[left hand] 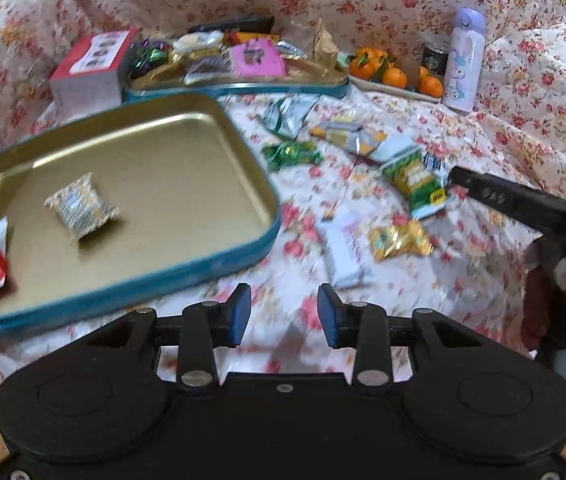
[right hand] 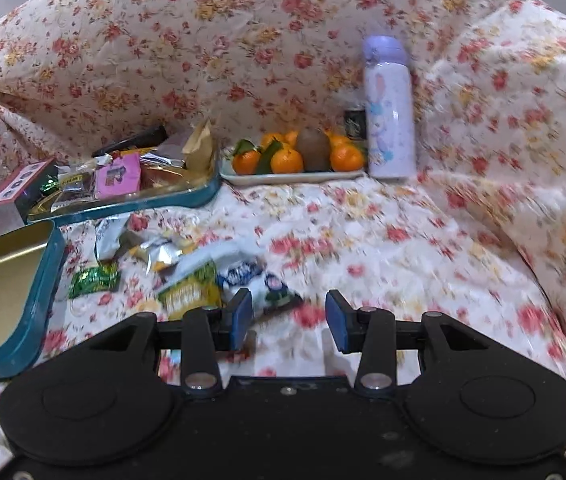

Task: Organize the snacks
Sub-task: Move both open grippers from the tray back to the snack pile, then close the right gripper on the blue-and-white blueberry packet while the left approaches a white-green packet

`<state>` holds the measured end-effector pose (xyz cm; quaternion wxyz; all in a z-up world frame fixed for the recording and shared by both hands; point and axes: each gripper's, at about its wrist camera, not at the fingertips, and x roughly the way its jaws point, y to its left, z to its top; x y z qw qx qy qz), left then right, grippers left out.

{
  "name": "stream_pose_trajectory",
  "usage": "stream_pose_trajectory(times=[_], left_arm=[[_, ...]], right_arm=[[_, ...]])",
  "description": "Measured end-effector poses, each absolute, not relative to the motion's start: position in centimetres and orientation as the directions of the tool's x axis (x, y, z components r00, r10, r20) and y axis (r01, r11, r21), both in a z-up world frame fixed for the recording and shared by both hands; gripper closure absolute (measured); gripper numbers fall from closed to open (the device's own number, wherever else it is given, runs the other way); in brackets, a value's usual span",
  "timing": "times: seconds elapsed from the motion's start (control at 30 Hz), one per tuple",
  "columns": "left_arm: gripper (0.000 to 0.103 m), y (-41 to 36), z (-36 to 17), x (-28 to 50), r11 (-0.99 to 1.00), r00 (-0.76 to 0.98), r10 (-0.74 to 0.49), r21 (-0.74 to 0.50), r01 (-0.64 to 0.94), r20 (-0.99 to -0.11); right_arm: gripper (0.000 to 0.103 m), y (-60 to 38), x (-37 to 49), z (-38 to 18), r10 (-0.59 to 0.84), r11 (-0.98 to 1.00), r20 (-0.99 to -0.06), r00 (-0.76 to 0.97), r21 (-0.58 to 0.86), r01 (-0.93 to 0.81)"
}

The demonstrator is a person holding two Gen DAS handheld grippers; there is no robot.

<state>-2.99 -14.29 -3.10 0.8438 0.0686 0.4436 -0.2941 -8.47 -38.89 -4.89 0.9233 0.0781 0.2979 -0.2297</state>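
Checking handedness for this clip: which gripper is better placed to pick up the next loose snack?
Probably right. The right gripper, jaws open and empty, sits just short of the blue-white packet. The left gripper, also empty, hangs over bare cloth.

Lilac bottle (right hand: 389, 108) upright beside plate of oranges (right hand: 283, 160), floral cloth (right hand: 363, 240)

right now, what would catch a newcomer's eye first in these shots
Probably the big gold tin tray with a blue rim at the left, holding just two wrapped snacks, against the flowery cloth that covers everything. Next, the loose snack packets scattered on the cloth to the right of it. At the back, the plate of oranges beside an upright lilac bottle stands out.
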Motion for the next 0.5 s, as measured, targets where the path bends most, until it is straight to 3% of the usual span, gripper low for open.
stream_pose_trajectory(times=[0.3, 0.5], left_arm=[[0.058, -17.6, -1.9, -0.5, 0.834, 0.442, -0.426, -0.152, 0.531, -0.789], [0.058, -19.0, -1.8, 1.3, 0.848, 0.435, -0.405, -0.152, 0.508, -0.804]], right_arm=[[0.057, -39.5, -5.6, -6.6, -0.287, 0.947, -0.595, 0.751, -0.058, 0.316], [0.054, -41.3, -4.6, -7.6, -0.286, 0.946, -0.614, 0.735, -0.058, 0.319]])
